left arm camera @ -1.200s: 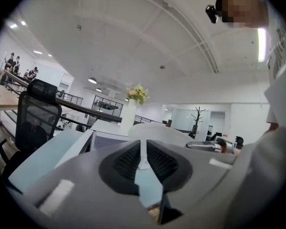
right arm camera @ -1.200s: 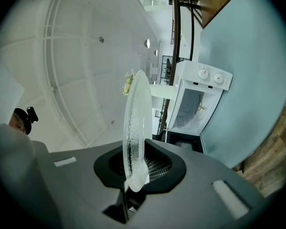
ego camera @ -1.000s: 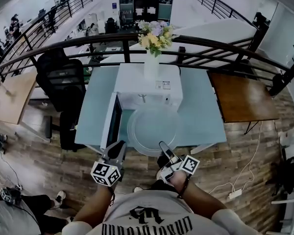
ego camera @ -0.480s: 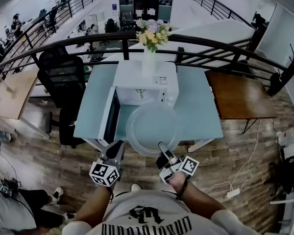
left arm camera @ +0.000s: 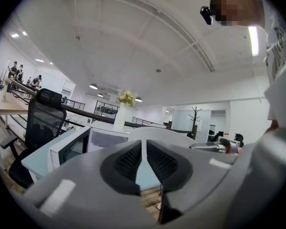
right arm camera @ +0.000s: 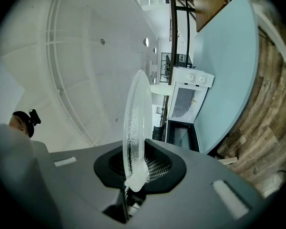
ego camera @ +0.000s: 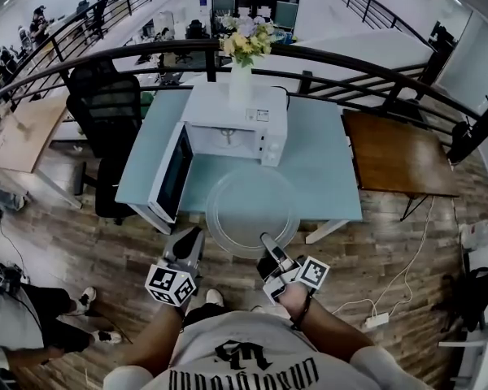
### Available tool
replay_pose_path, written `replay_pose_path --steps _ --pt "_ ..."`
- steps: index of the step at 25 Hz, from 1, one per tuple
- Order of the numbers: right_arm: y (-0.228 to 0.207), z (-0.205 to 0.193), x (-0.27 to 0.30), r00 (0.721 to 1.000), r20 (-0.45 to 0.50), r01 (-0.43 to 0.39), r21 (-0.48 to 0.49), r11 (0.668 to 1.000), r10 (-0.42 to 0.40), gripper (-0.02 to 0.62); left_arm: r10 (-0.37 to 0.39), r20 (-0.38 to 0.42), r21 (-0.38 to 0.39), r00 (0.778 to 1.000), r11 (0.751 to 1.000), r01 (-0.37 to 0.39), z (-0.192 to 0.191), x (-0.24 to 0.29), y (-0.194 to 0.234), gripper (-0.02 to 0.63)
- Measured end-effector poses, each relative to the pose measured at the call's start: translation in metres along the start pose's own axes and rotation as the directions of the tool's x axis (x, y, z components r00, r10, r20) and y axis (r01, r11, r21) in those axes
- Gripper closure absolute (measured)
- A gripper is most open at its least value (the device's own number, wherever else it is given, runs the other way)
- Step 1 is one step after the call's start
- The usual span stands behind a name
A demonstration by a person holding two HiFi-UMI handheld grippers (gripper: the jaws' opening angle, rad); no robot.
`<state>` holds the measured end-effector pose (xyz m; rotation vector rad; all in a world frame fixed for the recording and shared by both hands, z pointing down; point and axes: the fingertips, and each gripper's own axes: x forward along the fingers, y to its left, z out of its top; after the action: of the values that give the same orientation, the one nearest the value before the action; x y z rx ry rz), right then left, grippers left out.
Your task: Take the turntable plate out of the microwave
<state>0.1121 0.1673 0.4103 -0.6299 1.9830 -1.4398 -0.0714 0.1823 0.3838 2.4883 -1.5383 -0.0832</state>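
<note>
The clear glass turntable plate (ego camera: 252, 210) is outside the microwave, held flat over the front edge of the pale blue table (ego camera: 329, 165). My right gripper (ego camera: 267, 240) is shut on its near rim. In the right gripper view the plate (right arm camera: 136, 118) stands edge-on between the pads (right arm camera: 155, 168). My left gripper (ego camera: 191, 242) hovers just left of the plate, jaws shut with nothing between them (left arm camera: 144, 159). The white microwave (ego camera: 236, 124) stands behind, its door (ego camera: 169, 181) swung open to the left.
A white vase of flowers (ego camera: 242, 63) stands on top of the microwave. A black office chair (ego camera: 106, 116) is left of the table, a brown table (ego camera: 394, 161) to the right, a dark railing (ego camera: 350, 63) behind. A person's legs (ego camera: 32, 323) show at lower left.
The plate and both grippers have drawn back from the microwave toward me; the plate now overhangs the table's front edge. The microwave sits farther up the head view.
</note>
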Motion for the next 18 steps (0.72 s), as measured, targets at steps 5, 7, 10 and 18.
replay_pose_path --steps 5,7,10,18 --pt "0.007 0.002 -0.029 1.0 -0.01 -0.011 0.005 1.0 0.011 0.56 0.025 0.002 0.0 1.0 1.0 -0.025 -0.007 -0.015 -0.028 0.557" --pt "0.009 0.003 -0.04 1.0 -0.012 -0.016 0.008 1.0 0.016 0.56 0.03 0.004 0.003 1.0 1.0 -0.03 -0.01 -0.02 -0.038 0.557" --pt "0.012 0.003 -0.053 1.0 -0.015 -0.026 0.012 1.0 0.027 0.56 0.034 0.007 0.011 0.999 0.999 -0.035 -0.013 -0.025 -0.051 0.557" --pt "0.025 0.003 -0.078 0.999 -0.019 -0.04 0.01 0.999 0.04 0.558 0.045 0.016 0.029 0.999 0.999 -0.045 -0.013 -0.034 -0.078 0.557"
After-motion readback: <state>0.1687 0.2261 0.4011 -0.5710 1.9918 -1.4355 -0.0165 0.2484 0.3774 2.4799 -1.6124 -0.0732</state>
